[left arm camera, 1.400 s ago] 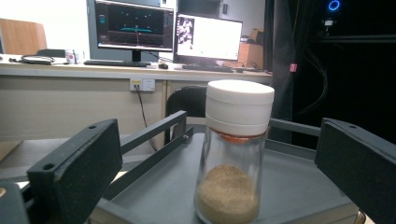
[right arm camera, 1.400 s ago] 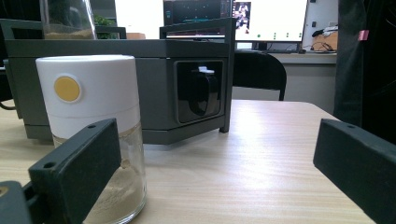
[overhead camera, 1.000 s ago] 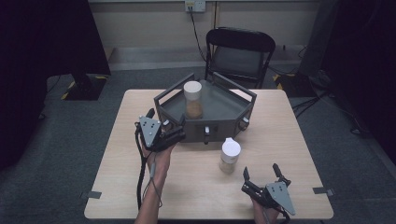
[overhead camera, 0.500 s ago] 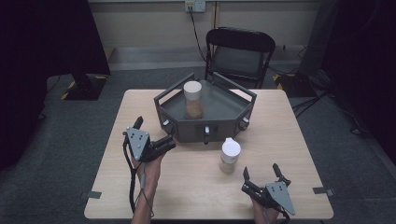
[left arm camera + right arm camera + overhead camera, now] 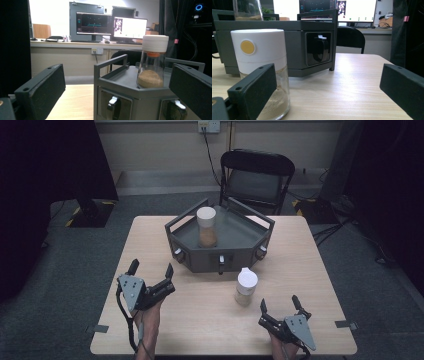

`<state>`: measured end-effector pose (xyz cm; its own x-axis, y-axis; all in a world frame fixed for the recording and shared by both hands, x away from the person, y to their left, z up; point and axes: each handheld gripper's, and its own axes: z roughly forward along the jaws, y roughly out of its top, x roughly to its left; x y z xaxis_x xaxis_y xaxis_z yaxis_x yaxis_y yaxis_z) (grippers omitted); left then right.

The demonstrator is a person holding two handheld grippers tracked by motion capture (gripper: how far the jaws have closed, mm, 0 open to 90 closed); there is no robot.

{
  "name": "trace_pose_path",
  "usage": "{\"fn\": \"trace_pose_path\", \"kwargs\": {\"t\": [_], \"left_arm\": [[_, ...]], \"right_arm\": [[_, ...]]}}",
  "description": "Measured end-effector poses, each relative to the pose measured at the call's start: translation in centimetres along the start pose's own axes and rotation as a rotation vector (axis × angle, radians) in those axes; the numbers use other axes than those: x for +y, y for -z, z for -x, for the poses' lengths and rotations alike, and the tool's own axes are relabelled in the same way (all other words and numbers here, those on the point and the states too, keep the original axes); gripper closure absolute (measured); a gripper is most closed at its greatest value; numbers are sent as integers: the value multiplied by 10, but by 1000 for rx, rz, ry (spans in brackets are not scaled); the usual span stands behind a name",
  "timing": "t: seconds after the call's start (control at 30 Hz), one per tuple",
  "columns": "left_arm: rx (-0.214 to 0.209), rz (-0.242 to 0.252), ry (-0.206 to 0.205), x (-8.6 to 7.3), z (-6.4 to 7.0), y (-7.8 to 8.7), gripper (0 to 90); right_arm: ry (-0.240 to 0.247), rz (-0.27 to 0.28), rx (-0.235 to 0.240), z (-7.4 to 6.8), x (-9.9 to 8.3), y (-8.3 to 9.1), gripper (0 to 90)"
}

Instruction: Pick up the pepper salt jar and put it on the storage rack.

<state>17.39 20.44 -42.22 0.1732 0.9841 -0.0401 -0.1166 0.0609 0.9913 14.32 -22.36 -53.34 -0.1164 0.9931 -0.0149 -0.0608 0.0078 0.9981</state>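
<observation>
On pale wood-grain table (image 5: 210, 320): white-capped glass jar of tan powder (image 5: 245, 287), near spread-jawed right gripper (image 5: 282, 309); left gripper (image 5: 151, 269) likewise agape, empty.

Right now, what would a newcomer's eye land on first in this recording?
Probably the grey tray at the table's far middle, with a white-capped jar of brown powder standing in it. A second jar stands on the table just in front, between the open left gripper and open right gripper.

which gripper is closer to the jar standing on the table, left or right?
Right. The right gripper sits just below the jar, slightly to its right. The left gripper is farther off, across the table on the jar's left.
</observation>
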Motion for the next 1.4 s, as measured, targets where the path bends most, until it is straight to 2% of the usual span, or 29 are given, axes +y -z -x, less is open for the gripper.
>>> {"fn": "trace_pose_path", "kwargs": {"t": [0.1,0.23,0.4,0.47,0.7,0.83,0.97,1.13,1.23,1.4], "left_arm": [[4,9,8,-6,0,9,0],[15,22,-13,-14,3,19,0],[2,18,-36,-25,5,29,0],[18,26,-48,-31,9,33,0],[31,36,-26,-48,9,43,0],[37,32,-25,-56,7,45,0],[59,32,-54,-66,11,46,0],[71,12,-46,-80,12,47,0],[85,-9,-63,-90,12,44,0],[102,-38,-40,-98,8,40,0]], "right_arm": [[0,1,-1,0,0,0,0],[0,0,-1,0,0,0,0],[0,1,-2,0,0,0,0],[0,0,-3,0,0,0,0],[0,1,-4,-1,0,0,0],[0,1,-4,-1,0,0,0],[0,-1,-4,-1,0,0,0],[0,-1,-4,-1,0,0,0],[1,-2,-4,-1,0,0,0],[2,-4,-5,-1,1,0,0]]}}
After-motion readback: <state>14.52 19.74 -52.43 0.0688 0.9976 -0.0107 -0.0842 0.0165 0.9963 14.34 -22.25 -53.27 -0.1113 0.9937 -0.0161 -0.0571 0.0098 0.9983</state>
